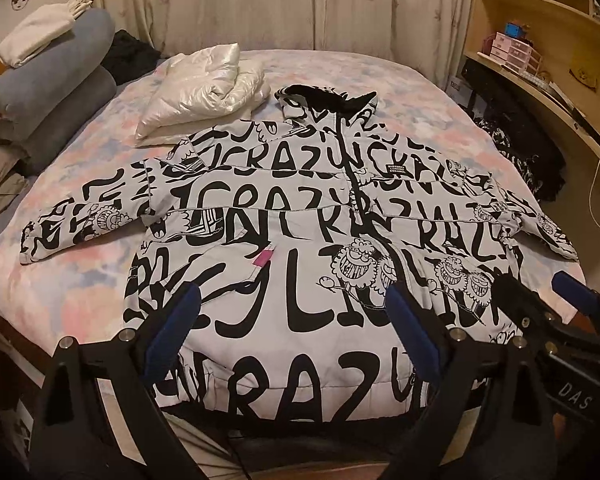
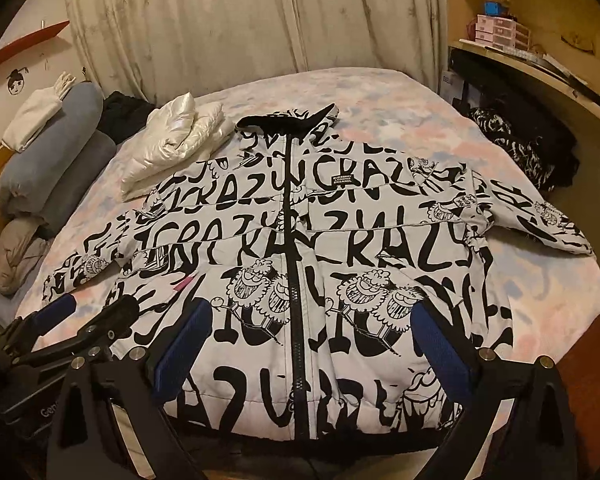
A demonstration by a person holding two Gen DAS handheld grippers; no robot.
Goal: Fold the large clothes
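Note:
A large white padded jacket covered in black lettering and cartoon figures lies flat on the bed, front up and zipped, its sleeves spread to both sides. It fills the right wrist view too, jacket. My left gripper hovers over the hem's left half, jaws wide open, blue pads apart with nothing pinched. My right gripper hangs over the hem by the zip, also wide open and empty. Each gripper shows in the other's view: right gripper, left gripper.
A folded shiny white puffer jacket rests on the pastel bedcover behind the left sleeve. Grey bolsters line the bed's left side. A dark clothes heap and wooden desk shelves stand at the right. Curtains hang behind.

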